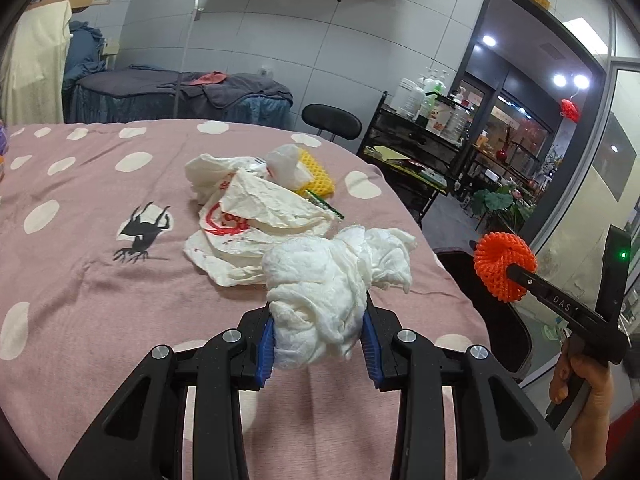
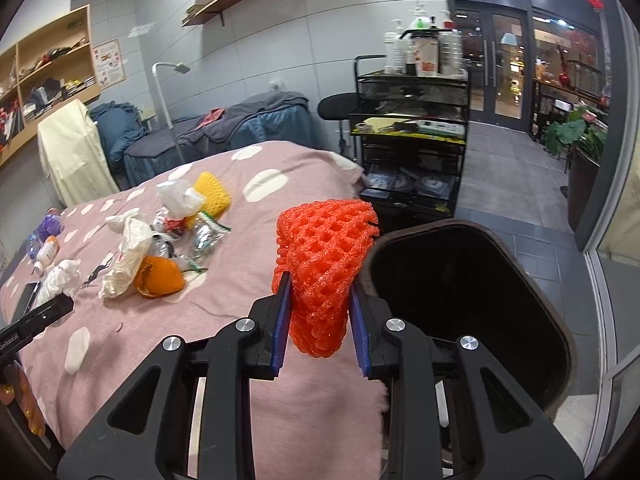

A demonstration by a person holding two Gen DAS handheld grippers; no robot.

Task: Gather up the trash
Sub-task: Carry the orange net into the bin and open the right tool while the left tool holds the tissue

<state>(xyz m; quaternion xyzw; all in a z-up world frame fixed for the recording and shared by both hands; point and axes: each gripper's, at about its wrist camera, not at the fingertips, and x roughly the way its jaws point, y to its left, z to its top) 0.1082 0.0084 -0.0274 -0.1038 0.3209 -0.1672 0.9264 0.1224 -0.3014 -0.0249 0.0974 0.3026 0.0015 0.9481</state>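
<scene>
Jaws pinch orange foam net (image 2: 324, 276) — long axis upright.

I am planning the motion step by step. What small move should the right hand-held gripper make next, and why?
Probably carry the right hand-held gripper a little to its right, over the open trash bin, then release. It is shut on the orange foam net, which hangs at the bed's edge beside the bin's rim, not yet above its opening.

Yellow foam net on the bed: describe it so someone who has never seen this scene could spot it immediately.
Start at the pink polka-dot bedspread and find the trash pile near its far end. At the pile's back edge, partly behind a crumpled white plastic bag, lies the yellow foam net. It is the only yellow, lattice-textured piece there; the similar orange foam net is clamped in the right gripper.
</scene>
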